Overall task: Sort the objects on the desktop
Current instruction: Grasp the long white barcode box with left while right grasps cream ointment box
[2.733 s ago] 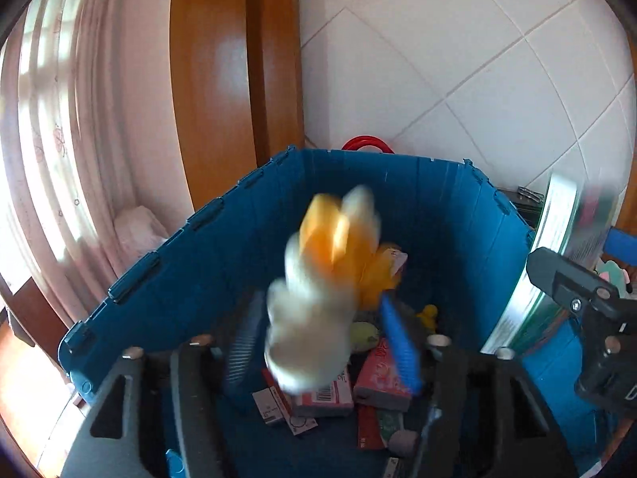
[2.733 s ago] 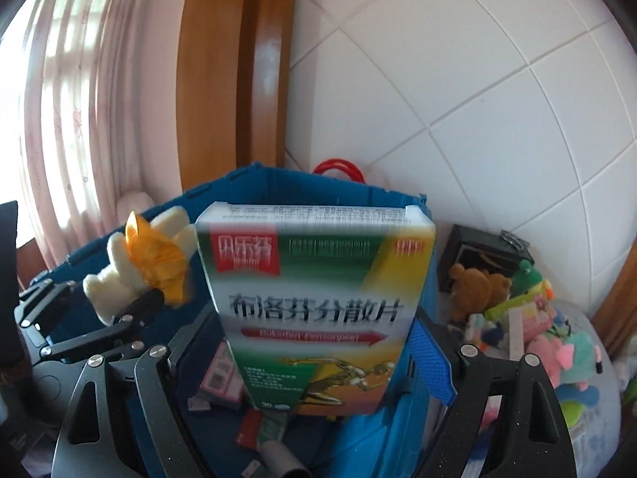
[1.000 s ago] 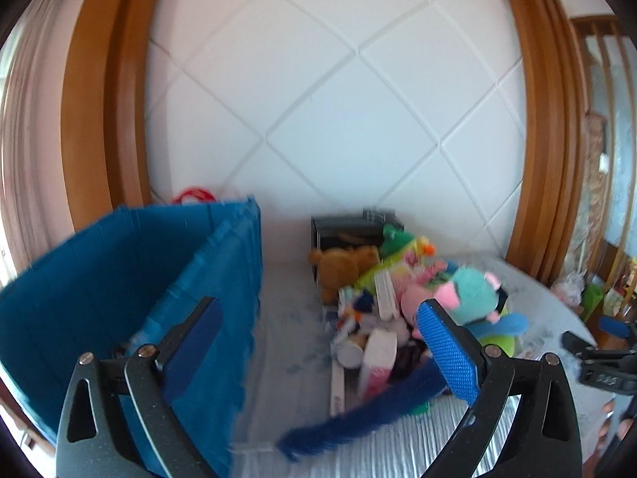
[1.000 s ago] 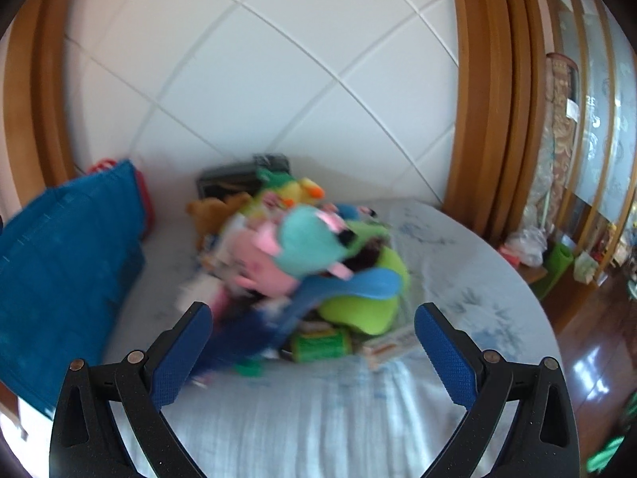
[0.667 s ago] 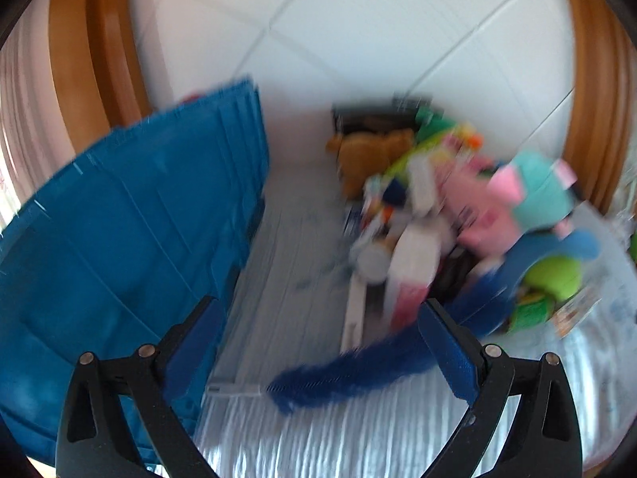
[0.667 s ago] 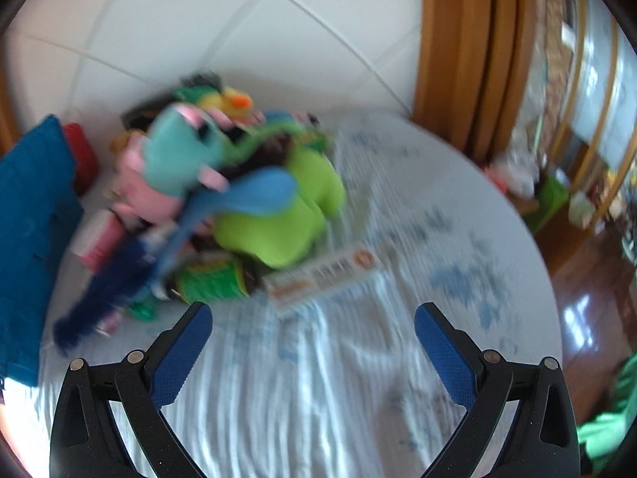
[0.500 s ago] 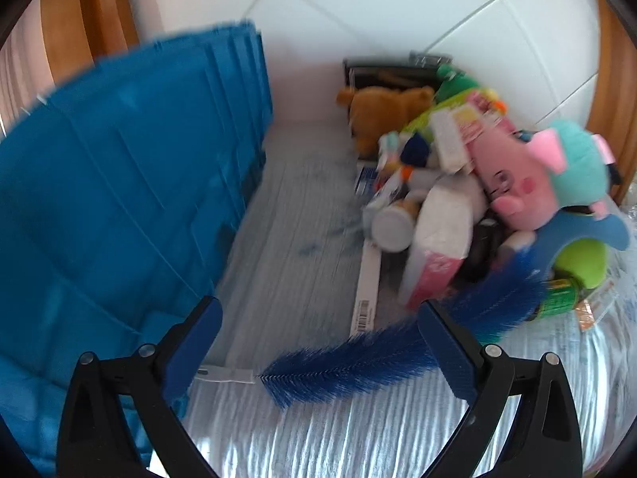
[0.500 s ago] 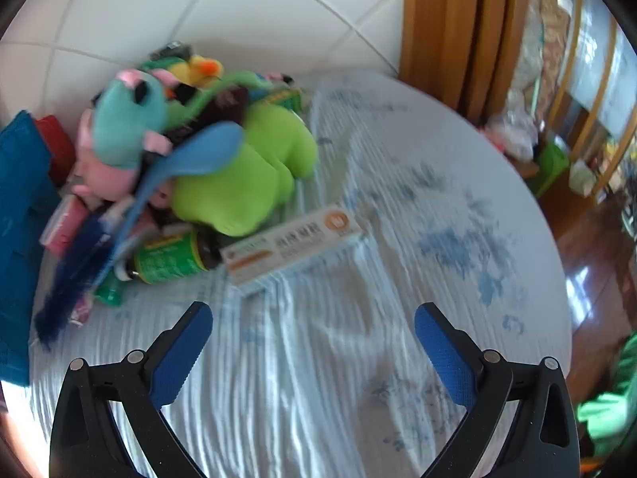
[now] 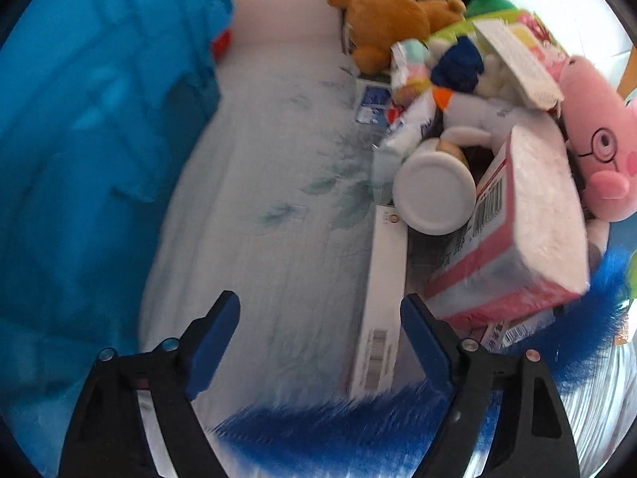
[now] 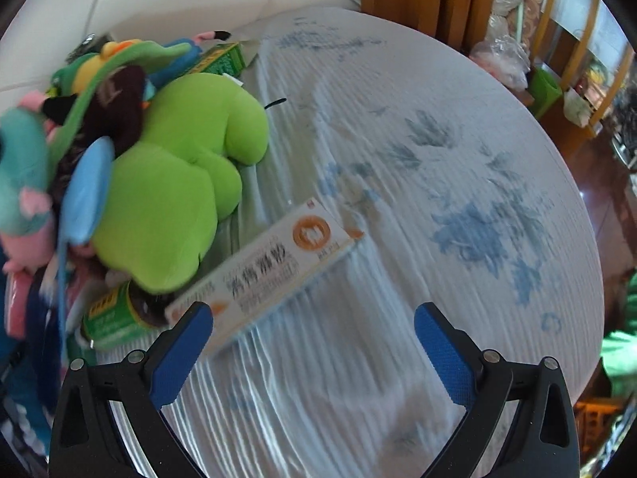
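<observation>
My left gripper (image 9: pixel 318 322) points down at the table, its jaws closing. A long narrow white box (image 9: pixel 380 302) lies between them near the right pad, and a fuzzy blue brush (image 9: pixel 330 422) runs under the fingers; neither pad touches them. Beside the box leans a pink tissue pack (image 9: pixel 517 231) and a white-lidded jar (image 9: pixel 434 195). My right gripper (image 10: pixel 314 326) hangs open over a white and orange box (image 10: pixel 270 263), whose near end reaches the left pad without being clamped.
A blue crate (image 9: pixel 91 151) stands at the left. The pile holds a brown bear (image 9: pixel 390 16), a pink pig plush (image 9: pixel 597 131), a green plush (image 10: pixel 175 175) and a green-labelled bottle (image 10: pixel 115 314). The clothed table (image 10: pixel 438 183) spreads to the right.
Both grippers have tipped downward and come lower over the table from the crate side. The left jaws stand narrower than before, with the white box between them. The right now hovers at the orange box.
</observation>
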Demonstrator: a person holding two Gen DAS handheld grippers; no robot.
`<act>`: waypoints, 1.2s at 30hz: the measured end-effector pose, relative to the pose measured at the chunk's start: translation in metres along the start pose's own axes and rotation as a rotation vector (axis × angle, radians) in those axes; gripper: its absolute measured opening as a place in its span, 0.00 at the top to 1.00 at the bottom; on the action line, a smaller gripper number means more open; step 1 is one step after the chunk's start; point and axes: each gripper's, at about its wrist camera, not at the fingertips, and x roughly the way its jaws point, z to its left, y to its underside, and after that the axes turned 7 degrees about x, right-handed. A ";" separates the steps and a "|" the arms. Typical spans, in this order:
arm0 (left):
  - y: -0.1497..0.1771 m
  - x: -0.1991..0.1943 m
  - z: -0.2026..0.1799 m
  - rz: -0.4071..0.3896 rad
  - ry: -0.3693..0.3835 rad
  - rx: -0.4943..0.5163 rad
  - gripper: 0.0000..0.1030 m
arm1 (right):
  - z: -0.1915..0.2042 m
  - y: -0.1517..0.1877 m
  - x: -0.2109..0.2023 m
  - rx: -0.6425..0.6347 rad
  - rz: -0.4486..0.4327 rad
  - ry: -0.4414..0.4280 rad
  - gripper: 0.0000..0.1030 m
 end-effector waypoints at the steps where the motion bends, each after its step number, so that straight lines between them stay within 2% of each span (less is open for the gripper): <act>1: -0.002 0.005 -0.002 0.009 0.005 0.009 0.19 | 0.003 -0.005 0.005 0.017 0.011 0.006 0.01; 5: -0.002 0.029 -0.016 0.055 0.037 0.052 0.20 | 0.015 -0.015 0.029 0.062 0.070 0.006 0.08; 8: -0.001 0.045 -0.023 0.092 0.042 0.072 0.33 | 0.026 -0.016 0.045 0.067 0.106 -0.008 0.08; 10: -0.002 0.048 -0.021 0.087 0.062 0.046 0.41 | 0.031 -0.015 0.051 0.051 0.113 0.017 0.10; 12: -0.002 0.048 -0.019 0.091 0.082 0.044 0.48 | 0.030 -0.012 0.056 0.047 0.131 0.014 0.18; 14: 0.001 0.045 -0.020 0.084 0.073 0.054 0.55 | 0.026 -0.007 0.061 0.041 0.160 0.001 0.38; 17: 0.006 0.039 -0.018 0.077 0.064 0.051 0.62 | 0.019 0.003 0.056 -0.007 0.160 0.050 0.49; 22: 0.012 0.033 -0.013 0.062 0.080 0.017 0.65 | 0.001 0.012 0.045 -0.054 0.145 0.098 0.51; 24: 0.014 0.031 -0.013 0.061 0.090 0.001 0.65 | -0.003 0.014 0.045 -0.044 0.151 0.071 0.44; 26: 0.016 0.025 -0.014 0.052 0.094 -0.010 0.66 | -0.003 0.016 0.046 -0.037 0.147 0.051 0.28; 27: 0.016 0.022 -0.014 0.046 0.094 -0.011 0.70 | -0.002 0.017 0.045 -0.038 0.141 0.048 0.27; 28: 0.017 0.018 -0.015 0.037 0.095 -0.011 0.74 | 0.000 0.018 0.045 -0.050 0.130 0.045 0.27; 31: 0.017 0.002 -0.018 0.004 0.084 -0.010 0.76 | 0.007 0.022 0.041 -0.104 0.096 0.066 0.56; 36: 0.021 -0.019 -0.025 -0.034 0.047 -0.013 0.76 | -0.001 0.026 0.026 -0.102 0.058 0.025 0.56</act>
